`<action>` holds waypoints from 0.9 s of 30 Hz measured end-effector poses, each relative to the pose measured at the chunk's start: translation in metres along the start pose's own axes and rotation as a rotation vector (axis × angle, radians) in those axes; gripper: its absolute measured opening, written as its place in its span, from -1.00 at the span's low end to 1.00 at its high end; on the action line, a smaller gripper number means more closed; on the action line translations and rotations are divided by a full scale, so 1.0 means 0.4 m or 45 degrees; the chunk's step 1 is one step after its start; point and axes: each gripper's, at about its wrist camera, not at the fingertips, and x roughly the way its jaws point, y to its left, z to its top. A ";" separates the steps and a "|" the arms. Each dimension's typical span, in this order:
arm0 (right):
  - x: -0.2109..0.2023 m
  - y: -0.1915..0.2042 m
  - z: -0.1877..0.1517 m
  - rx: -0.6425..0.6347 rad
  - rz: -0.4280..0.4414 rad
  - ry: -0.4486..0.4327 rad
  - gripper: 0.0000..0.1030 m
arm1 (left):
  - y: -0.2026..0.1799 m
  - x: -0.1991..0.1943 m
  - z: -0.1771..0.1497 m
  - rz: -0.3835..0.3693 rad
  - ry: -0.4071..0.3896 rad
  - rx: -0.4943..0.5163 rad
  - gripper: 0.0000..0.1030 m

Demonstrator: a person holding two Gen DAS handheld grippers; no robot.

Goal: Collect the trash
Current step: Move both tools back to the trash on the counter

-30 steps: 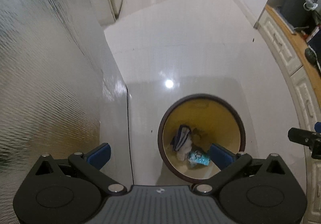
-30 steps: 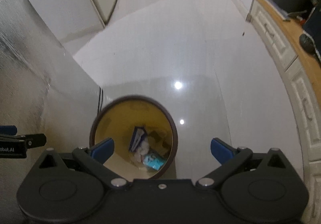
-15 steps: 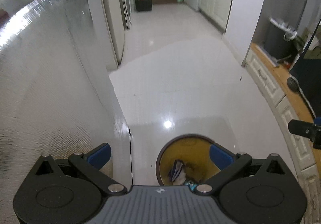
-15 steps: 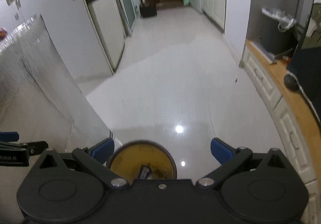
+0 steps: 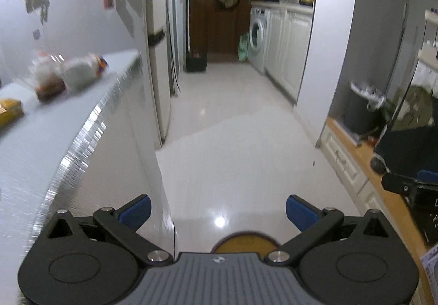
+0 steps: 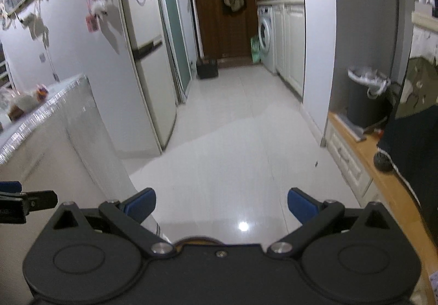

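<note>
Only the far rim of the round brown bin with a yellow inside shows, low behind my left gripper's body; its contents are hidden. In the right wrist view just a sliver of the bin rim peeks out. My left gripper is open, with nothing between its blue pads. My right gripper is open and empty too. On the silvery counter top at the left lie blurred wrapped items and a yellow packet.
A glossy white floor runs down a corridor to a washing machine. A fridge stands left. A wooden sideboard with a dark lined bin is at the right.
Both views have tilted up from looking down into the bin to looking along the corridor. The bin has slid down almost out of sight. Both grippers stay open.
</note>
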 end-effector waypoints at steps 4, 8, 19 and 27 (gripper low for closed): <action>-0.067 0.023 0.027 -0.018 0.024 -0.099 1.00 | 0.007 -0.097 0.021 -0.006 -0.106 -0.009 1.00; -0.131 0.049 0.055 -0.035 0.064 -0.195 1.00 | 0.015 -0.194 0.042 -0.021 -0.212 -0.018 1.00; -0.248 0.159 0.110 -0.081 0.226 -0.384 1.00 | 0.125 -0.415 0.087 0.063 -0.407 0.056 1.00; -0.282 0.254 0.159 -0.119 0.355 -0.446 1.00 | 0.241 -0.497 0.129 0.119 -0.474 0.112 1.00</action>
